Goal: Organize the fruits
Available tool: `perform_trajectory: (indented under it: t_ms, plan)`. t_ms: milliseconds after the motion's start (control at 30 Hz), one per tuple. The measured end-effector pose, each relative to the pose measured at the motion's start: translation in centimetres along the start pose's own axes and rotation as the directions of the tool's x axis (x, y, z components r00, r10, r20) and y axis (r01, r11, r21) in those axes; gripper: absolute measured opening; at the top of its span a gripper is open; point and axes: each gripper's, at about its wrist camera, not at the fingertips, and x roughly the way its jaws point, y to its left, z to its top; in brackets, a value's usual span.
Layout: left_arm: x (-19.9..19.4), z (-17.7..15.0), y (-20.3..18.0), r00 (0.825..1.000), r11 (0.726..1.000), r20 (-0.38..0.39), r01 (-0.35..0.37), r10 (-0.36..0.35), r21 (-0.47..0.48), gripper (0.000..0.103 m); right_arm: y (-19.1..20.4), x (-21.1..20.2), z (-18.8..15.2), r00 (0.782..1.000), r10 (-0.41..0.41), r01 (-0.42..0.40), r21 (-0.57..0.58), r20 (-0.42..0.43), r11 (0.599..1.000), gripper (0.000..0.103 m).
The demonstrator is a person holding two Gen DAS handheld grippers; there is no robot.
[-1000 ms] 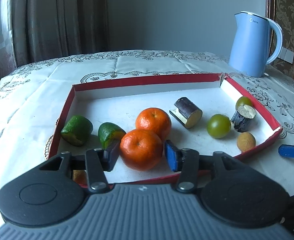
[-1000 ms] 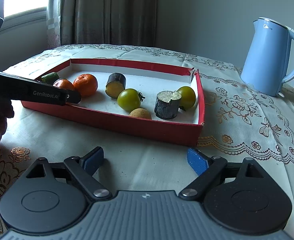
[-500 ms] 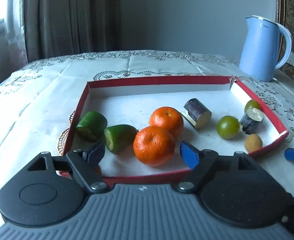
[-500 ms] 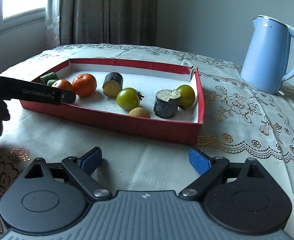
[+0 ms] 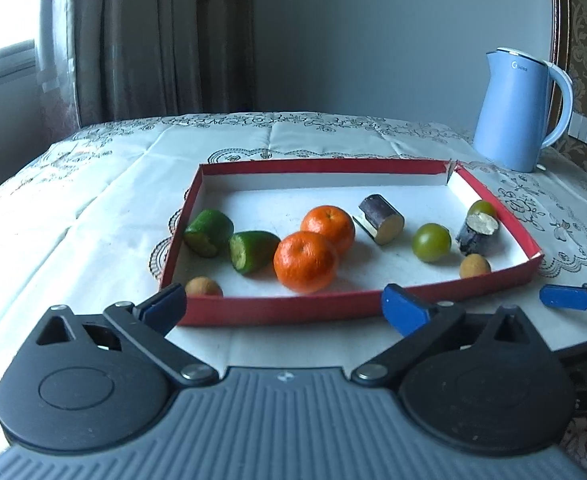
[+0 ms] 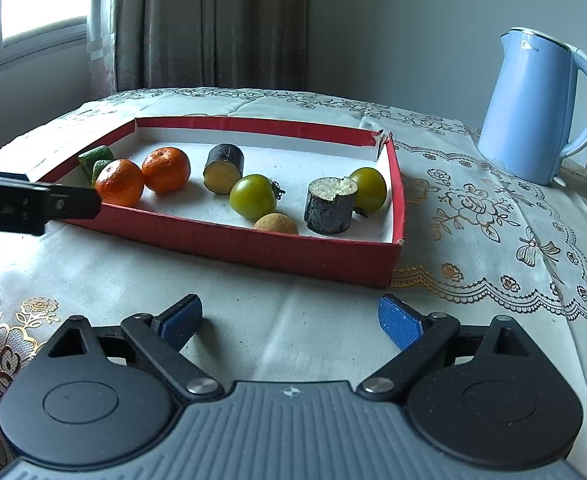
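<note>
A red tray (image 5: 321,166) with a white floor holds two oranges, the nearer orange (image 5: 305,262) touching the farther one (image 5: 328,224). Left of them lie two green cut pieces (image 5: 253,251). To the right are two dark cane stubs (image 5: 381,219), two green round fruits (image 5: 431,242) and a small brown fruit (image 5: 474,266); another brown fruit (image 5: 202,286) sits in the near left corner. My left gripper (image 5: 283,307) is just outside the tray's near wall, its jaws opening wide with nothing between them. My right gripper (image 6: 291,320) stands open and empty over the cloth before the tray (image 6: 253,248).
A light blue kettle (image 5: 517,120) stands on the embroidered tablecloth at the back right, beyond the tray. In the right wrist view a finger of the left gripper (image 6: 37,208) reaches in from the left edge. Curtains and a window lie behind the table.
My left gripper let go of the near orange, spread its jaws wide and drew back out of the tray. The orange stays beside the other one. The right gripper kept still.
</note>
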Motion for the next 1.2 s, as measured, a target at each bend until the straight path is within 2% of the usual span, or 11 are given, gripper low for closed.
perform_trajectory:
  t_ms: [133,300,500,700,1033,1200]
  plan:
    - [-0.8,-0.2,0.1,1.0,1.0,0.003,-0.006,0.006,-0.013,0.103,0.1,-0.3,0.0,0.999,-0.037,0.037,0.011,0.011,0.999,0.096]
    - [-1.1,-0.4,0.3,1.0,1.0,-0.013,-0.003,0.003,-0.025,0.103,-0.1,-1.0,0.1,1.0,-0.014,0.013,0.099,0.009,0.995,0.096]
    - [-1.5,-0.6,0.4,1.0,0.999,-0.018,0.002,-0.003,-0.032,0.103,-0.4,-1.2,0.5,0.997,-0.074,0.073,0.193,-0.002,0.978,0.096]
    - [-2.1,-0.5,0.0,1.0,1.0,-0.006,0.0,0.0,-0.012,0.103,-0.9,-1.3,1.1,0.994,-0.101,0.108,0.283,-0.038,0.953,0.096]
    - [-2.8,-0.5,-0.9,1.0,1.0,0.012,0.009,-0.009,0.02,0.103,0.8,-1.8,2.0,0.985,-0.171,0.171,0.276,-0.024,0.946,0.096]
    - [-3.2,-0.7,-1.3,1.0,0.999,0.018,0.01,-0.011,0.033,0.103,1.4,-1.7,1.9,0.984,-0.177,0.176,0.277,-0.021,0.945,0.096]
